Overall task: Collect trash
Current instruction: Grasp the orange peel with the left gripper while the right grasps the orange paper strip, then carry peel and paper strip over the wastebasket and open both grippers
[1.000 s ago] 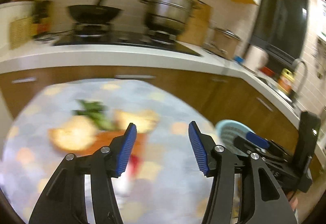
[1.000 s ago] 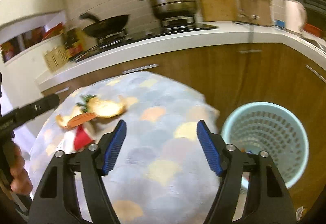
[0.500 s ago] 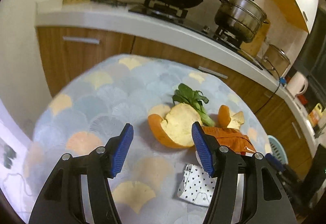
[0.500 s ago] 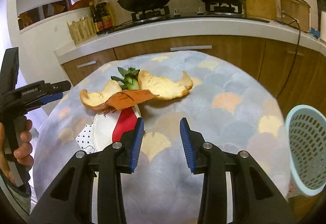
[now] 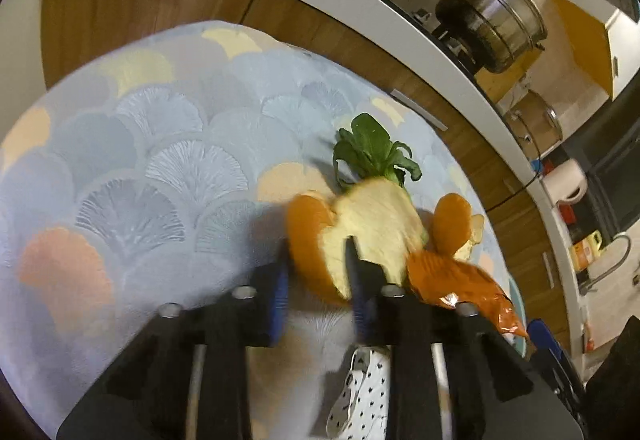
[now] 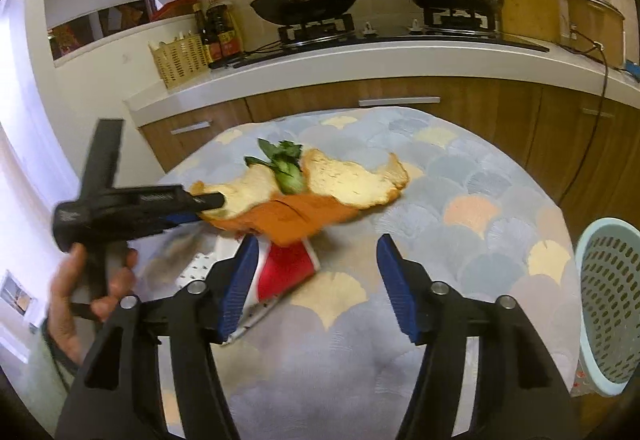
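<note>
Orange peel (image 5: 356, 236) lies mid-tablecloth (image 5: 132, 168), at twelve o'clock of the left gripper (image 5: 316, 280), whose closing jaws straddle its edge. Right gripper (image 6: 316, 280) jaws are opening, empty, wastebasket (image 6: 608, 304) at three o'clock.

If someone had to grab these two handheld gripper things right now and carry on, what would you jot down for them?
Left gripper: jaws closing around the near orange peel, peel between them.
Right gripper: jaws opening, nothing between them, above the table.
Trash pile on the table: second orange peel, leafy green scrap, orange wrapper, red-and-white packet, dotted paper.
Bin: pale blue basket beside the table, on the right.
Done: nothing from this pile binned yet.
Left: carry each piece to the basket.
</note>
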A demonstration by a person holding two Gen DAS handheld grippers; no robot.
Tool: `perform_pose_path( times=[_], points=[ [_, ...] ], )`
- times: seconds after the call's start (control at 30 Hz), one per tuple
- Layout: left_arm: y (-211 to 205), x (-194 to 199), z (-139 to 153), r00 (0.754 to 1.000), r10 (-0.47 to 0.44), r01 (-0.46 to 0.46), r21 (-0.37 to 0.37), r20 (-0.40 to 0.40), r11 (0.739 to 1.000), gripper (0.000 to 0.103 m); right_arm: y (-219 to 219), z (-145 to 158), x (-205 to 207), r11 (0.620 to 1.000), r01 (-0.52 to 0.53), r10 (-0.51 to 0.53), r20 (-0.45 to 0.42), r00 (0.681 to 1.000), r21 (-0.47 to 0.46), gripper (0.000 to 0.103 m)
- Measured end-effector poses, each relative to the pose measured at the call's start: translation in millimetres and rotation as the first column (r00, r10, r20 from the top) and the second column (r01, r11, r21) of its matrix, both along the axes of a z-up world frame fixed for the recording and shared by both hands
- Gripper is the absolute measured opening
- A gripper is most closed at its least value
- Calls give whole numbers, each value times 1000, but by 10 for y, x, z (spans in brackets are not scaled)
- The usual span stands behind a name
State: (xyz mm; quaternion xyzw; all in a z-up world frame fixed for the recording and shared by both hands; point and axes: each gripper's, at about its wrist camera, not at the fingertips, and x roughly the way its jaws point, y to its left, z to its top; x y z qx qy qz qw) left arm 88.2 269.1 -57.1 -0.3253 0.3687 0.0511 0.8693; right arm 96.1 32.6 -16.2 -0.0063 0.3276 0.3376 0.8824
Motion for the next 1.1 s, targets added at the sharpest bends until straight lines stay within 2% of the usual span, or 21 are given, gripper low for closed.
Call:
perform_pose_path(
  times=[0.03, 0.07, 0.2, 0.3, 0.43, 0.5, 0.6, 0.8, 0.83, 0.87, 0.9, 0.93, 1.07, 1.1],
  points=[
    [1, 8, -19, 1000, 2, -2, -1, 1, 1000, 7, 26, 5, 16, 1000, -15, 15, -16, 1000, 8, 59],
    [-4, 7, -36, 1000, 5, -5, 2, 4, 1000, 5, 50, 2, 37, 1000, -25, 26, -31, 999, 12, 61],
    [-16, -62, -9, 997, 11, -12, 3, 74, 1000, 5, 153, -35, 116, 1000, -26, 25, -62, 998, -15, 64],
    [-33, -85, 12, 996, 13, -14, 13, 88, 1000, 5, 203, -72, 196, 999, 4, -8, -72, 997, -52, 65],
    [-38, -97, 35, 994, 2, -3, 10, 106, 1000, 5, 214, -140, 316, 1000, -14, 13, -176, 984, -1, 66],
    [-56, -100, 50, 994, 0, -2, 22, 110, 1000, 5, 243, -146, 328, 1000, -16, 19, -199, 980, 19, 67],
    [-61, -111, 65, 993, -4, -1, 43, 117, 999, 5, 301, -115, 356, 1000, 10, -4, -202, 979, 27, 69],
    [-132, -132, 113, 991, -11, -1, 89, 130, 996, 5, 468, -210, 550, 994, 109, -113, -229, 967, -31, 68],
    [-153, -137, 126, 991, -12, -1, 102, 133, 995, 5, 477, -235, 578, 992, 124, -128, -231, 965, -31, 61],
    [-169, -142, 139, 991, -14, -2, 114, 136, 994, 5, 481, -251, 594, 991, 132, -136, -230, 964, -34, 47],
    [-175, -147, 147, 990, -15, -3, 123, 139, 992, 5, 488, -264, 603, 991, 128, -133, -231, 964, -37, 39],
    [-181, -152, 160, 990, -14, -5, 132, 144, 991, 5, 488, -275, 601, 993, 116, -120, -238, 964, -30, 26],
    [-180, -216, 222, 984, -6, -19, 138, 179, 990, 5, 423, -195, 537, 993, 116, -115, -202, 973, -7, 8],
    [-171, -242, 247, 982, 0, -26, 133, 190, 991, 5, 402, -157, 514, 994, 111, -107, -193, 975, 7, 8]
  ],
)
